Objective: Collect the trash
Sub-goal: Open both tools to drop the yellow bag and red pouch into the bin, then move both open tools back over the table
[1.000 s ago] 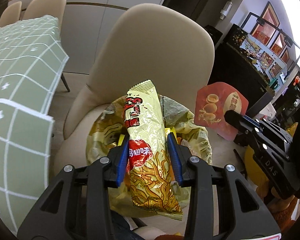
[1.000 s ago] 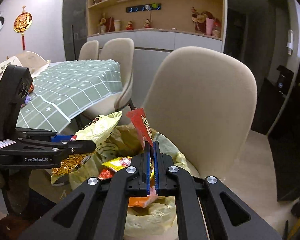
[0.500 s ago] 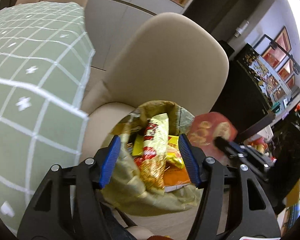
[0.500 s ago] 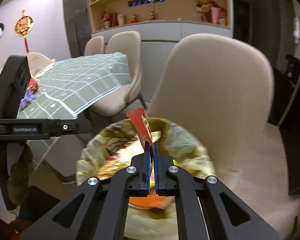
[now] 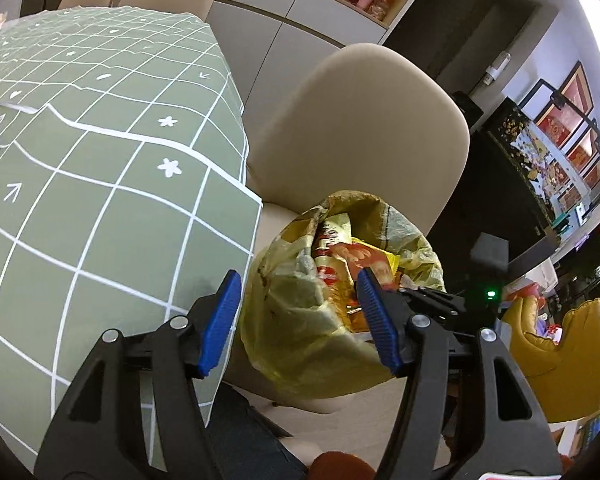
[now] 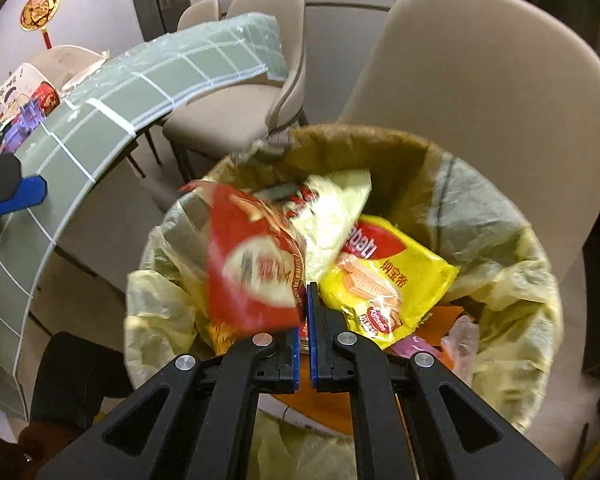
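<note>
One red wrapper (image 6: 256,276) pinched in right gripper (image 6: 308,308) fingers, hanging directly over yellow-lined bin (image 6: 500,280); left gripper (image 5: 298,320) fingers spread, holding nothing, beside bin

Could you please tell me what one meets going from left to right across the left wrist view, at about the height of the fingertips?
Green checked tablecloth → left gripper's left blue finger pad → yellow-lined trash bin → right blue finger pad → right gripper's black body → mustard-yellow seat.
</note>
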Tool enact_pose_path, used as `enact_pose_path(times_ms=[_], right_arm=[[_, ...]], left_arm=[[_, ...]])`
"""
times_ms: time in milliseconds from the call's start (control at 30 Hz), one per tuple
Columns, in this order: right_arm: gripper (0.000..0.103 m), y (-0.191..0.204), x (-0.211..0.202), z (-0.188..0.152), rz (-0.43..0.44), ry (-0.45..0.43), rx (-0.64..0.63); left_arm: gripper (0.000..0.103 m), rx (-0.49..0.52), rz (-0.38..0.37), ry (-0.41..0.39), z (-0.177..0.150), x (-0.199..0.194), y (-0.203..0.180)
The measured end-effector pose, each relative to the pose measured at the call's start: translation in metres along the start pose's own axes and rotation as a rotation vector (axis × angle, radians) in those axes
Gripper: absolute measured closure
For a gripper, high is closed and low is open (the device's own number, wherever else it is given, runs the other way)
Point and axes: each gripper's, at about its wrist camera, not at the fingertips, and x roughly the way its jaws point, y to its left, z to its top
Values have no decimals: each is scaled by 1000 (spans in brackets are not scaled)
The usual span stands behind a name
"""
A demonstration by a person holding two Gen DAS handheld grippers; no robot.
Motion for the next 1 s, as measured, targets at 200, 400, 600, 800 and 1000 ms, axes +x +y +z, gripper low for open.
enact_pose_path(times_ms=[200,400,600,800,1000], right_arm=[[96,-5,-23,-2,-29,-3,2],[63,-9,-60,-10,-74,-39,-32],[48,-1,-92,-3,-40,-130,-12],[48,37,-114,12,37,-198,-24],[48,101,-129,35,161,-273,-98]], left_arm=[[46,0,-7,-8,-4,-11,3],[45,11,-20,-48,-5,-35,6],[43,15,-12,-86,-8,-63,14],[42,9,31,-148,-15,-101,37],[42,-37,75,-230,-19,-146,76]])
